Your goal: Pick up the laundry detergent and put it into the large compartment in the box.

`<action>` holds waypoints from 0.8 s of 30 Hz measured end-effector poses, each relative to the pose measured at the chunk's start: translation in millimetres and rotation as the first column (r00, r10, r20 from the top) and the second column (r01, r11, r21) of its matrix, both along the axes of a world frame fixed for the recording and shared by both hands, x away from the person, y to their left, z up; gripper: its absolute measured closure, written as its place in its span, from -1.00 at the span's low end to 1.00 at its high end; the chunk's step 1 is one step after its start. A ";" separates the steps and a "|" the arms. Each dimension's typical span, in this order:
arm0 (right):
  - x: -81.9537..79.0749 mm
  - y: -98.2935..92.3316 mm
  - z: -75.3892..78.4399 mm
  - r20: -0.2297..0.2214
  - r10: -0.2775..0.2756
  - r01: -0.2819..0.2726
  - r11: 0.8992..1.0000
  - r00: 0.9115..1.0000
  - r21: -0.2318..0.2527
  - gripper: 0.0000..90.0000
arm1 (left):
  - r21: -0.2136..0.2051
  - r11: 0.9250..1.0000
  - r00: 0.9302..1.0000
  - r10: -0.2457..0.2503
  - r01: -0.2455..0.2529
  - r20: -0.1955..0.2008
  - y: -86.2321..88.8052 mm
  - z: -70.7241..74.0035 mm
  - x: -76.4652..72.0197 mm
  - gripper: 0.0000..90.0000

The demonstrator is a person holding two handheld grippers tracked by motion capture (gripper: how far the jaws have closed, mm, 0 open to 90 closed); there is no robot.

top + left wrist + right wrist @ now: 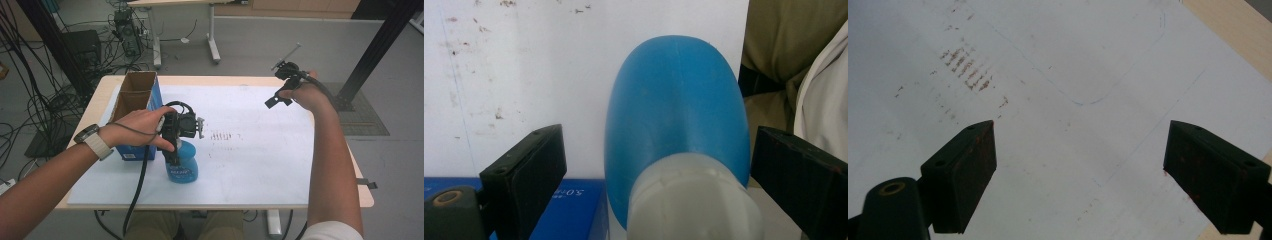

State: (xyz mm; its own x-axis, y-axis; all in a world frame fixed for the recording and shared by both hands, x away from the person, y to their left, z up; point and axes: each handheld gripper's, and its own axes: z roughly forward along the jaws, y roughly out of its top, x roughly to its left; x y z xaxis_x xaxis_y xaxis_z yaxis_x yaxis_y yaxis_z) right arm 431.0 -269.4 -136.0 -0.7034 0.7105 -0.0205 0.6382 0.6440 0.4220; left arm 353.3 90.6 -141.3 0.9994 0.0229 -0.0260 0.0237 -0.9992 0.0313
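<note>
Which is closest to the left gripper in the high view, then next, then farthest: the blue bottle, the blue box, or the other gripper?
From the left gripper:
1. Blue bottle, right below it, between its open jaws.
2. Blue box, just to its left, behind the hand.
3. Right gripper, raised over the table's far right.

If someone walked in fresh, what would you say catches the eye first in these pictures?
The bright blue bottle stands near the front left of the white sheet, with the left gripper straddling its white neck, jaws apart. Just behind it sits an open blue cardboard box. The right gripper is held open above the sheet's far right part.
</note>
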 end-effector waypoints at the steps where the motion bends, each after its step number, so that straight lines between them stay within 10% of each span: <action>1: -0.1 0.0 0.0 0.002 0.000 0.000 1.000 1.000 0.000 -0.70 | 0.000 1.000 1.000 -0.001 0.001 0.000 0.0 0.0 -0.1 -0.82; 24: -0.3 0.1 1.0 0.002 0.000 0.000 1.000 1.000 0.000 -0.70 | -0.001 1.000 1.000 0.000 0.000 0.002 1.3 1.1 -0.6 -0.82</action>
State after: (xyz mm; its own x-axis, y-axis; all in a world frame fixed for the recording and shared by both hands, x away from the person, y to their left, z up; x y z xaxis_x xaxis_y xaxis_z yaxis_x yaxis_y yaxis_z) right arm 430.8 -269.3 -135.0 -0.7033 0.7105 -0.0218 0.6375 0.6440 0.4229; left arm 352.7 91.9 -140.2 0.9994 0.0232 -0.0241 0.0239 -0.9992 0.0328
